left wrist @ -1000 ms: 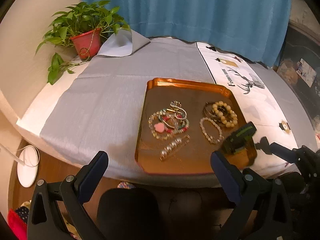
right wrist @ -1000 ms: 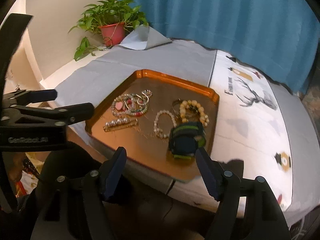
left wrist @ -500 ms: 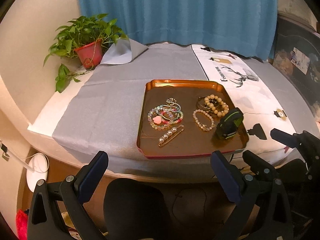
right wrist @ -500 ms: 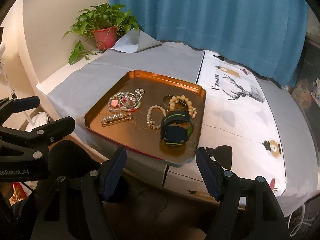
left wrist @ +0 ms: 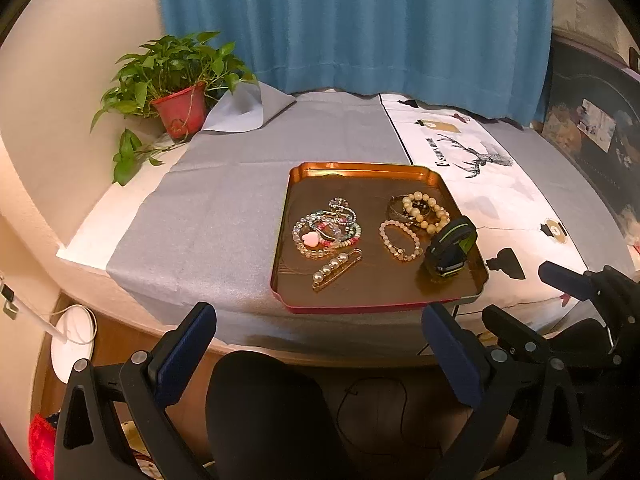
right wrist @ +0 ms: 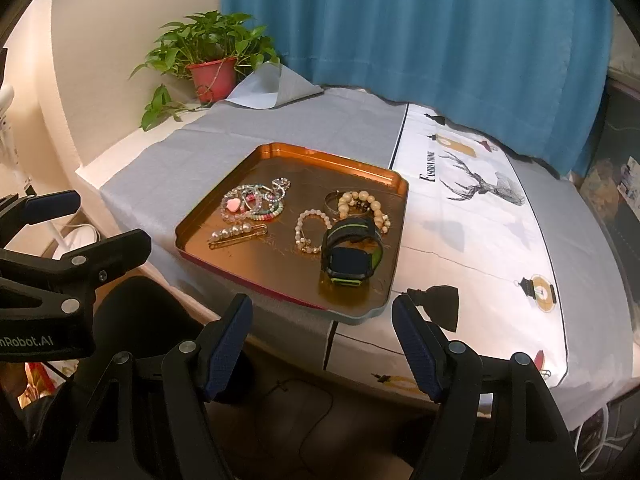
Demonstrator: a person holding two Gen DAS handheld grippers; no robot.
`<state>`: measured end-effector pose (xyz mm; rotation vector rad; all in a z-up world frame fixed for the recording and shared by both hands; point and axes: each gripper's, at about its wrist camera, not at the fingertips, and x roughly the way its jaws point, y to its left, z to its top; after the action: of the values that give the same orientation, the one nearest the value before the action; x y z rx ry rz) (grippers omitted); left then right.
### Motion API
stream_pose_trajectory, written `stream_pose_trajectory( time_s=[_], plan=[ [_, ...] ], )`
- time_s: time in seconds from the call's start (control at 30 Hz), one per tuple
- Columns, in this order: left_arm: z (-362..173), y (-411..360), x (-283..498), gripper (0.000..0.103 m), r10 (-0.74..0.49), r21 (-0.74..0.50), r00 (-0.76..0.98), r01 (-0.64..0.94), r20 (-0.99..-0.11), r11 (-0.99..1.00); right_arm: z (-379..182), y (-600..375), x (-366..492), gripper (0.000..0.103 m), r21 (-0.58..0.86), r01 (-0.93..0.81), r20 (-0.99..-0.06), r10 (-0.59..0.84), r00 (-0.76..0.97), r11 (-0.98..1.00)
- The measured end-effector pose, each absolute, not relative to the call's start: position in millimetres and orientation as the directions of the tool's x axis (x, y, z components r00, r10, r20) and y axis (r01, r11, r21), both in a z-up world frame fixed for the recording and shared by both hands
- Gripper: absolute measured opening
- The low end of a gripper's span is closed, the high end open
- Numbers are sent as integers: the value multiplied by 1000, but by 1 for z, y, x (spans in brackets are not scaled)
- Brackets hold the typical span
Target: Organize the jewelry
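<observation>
A copper tray (left wrist: 360, 172) (right wrist: 280, 152) sits on the table near its front edge. In it lie a black and green watch (left wrist: 450, 248) (right wrist: 352, 254), a pearl hair clip (left wrist: 336, 268) (right wrist: 236, 234), a pile of colourful bead bracelets (left wrist: 326, 232) (right wrist: 252, 204), a pale bead bracelet (left wrist: 400, 240) (right wrist: 314, 230) and a cream bead bracelet (left wrist: 424, 208) (right wrist: 362, 206). My left gripper (left wrist: 320, 352) is open and empty, below the table's front edge. My right gripper (right wrist: 322, 342) is open and empty, below the tray's near right corner.
A potted plant (left wrist: 176, 84) (right wrist: 208, 60) stands at the back left. A grey cloth (left wrist: 224, 200) and a white deer-print cloth (right wrist: 480, 208) cover the table. A blue curtain (left wrist: 352, 20) hangs behind. A black chair back (left wrist: 272, 412) is below the left gripper.
Both grippers have pulled back from the tray and away from the table. The watch stays standing in the tray, free of the right gripper.
</observation>
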<state>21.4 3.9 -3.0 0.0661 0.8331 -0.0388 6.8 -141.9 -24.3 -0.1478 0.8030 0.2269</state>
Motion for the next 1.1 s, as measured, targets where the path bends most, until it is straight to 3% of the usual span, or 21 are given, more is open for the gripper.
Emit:
stream_pose_trajectory(
  time_s=[1.1],
  plan=[
    [-5, 6, 18, 102, -2, 57, 671, 65, -741, 996, -22, -145, 1, 73, -45, -251, -723, 142, 676, 967]
  ],
)
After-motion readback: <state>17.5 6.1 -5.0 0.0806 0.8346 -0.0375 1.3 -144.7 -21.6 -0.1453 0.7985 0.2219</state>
